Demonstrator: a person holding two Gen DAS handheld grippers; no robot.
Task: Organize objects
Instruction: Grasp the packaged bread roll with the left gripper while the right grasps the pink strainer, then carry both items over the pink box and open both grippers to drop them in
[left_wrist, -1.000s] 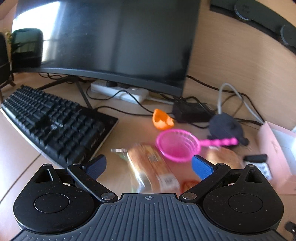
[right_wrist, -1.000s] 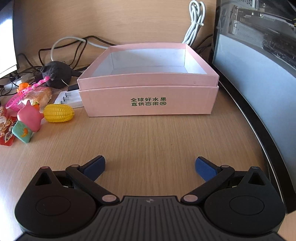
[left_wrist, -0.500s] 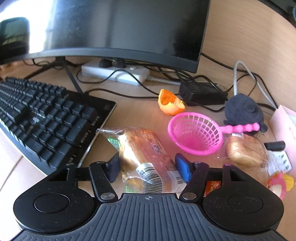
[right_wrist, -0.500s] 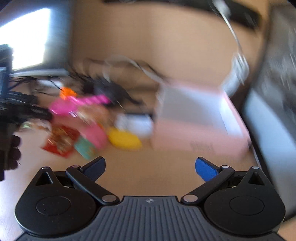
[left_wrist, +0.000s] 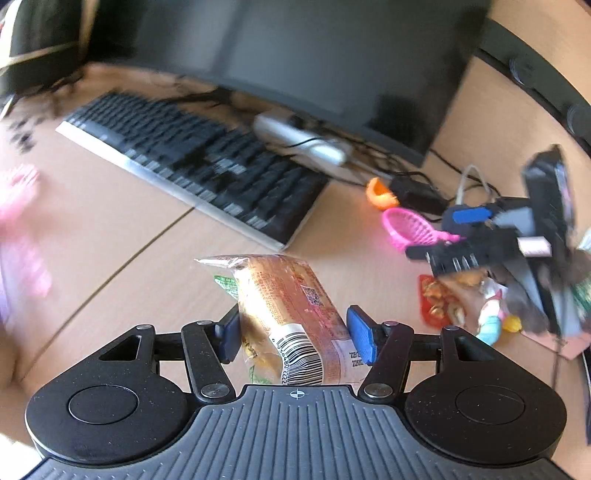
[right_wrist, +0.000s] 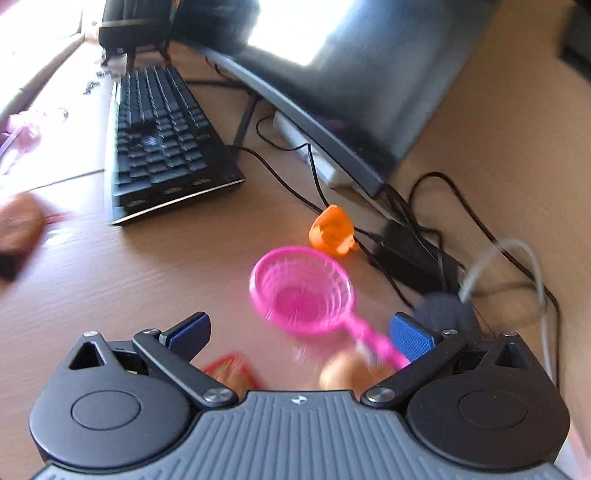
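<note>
Wooden desk (left_wrist: 122, 236) with a pretty typical cluttered setup: black keyboard (left_wrist: 207, 162) at about 11 o'clock in the left wrist view, big dark monitor (left_wrist: 314, 62) behind it at 12, and a tangle of cables running past a white power strip (left_wrist: 306, 142).

Left gripper (left_wrist: 295, 332) has its 2 blue pads clamped on a wrapped bread loaf (left_wrist: 288, 317), one pad pressed against each side of the packet, barcode end nearest the camera. The loaf sits off the desk, tilted up toward 11 o'clock.

Right gripper (right_wrist: 299, 332) has its fingers spread wide with nothing pinched. It hovers just above the pink toy strainer (right_wrist: 303, 291), whose handle runs toward 4 o'clock past the right pad. An orange toy piece (right_wrist: 332, 230) lies just beyond the strainer at 1 o'clock, beside a black power brick (right_wrist: 413, 254). A round bun (right_wrist: 351, 373) and a red snack packet (right_wrist: 229, 371) peek out under the gripper, both blurry.

From the left view, the right gripper shows up at 3 o'clock, over the toy pile.
</note>
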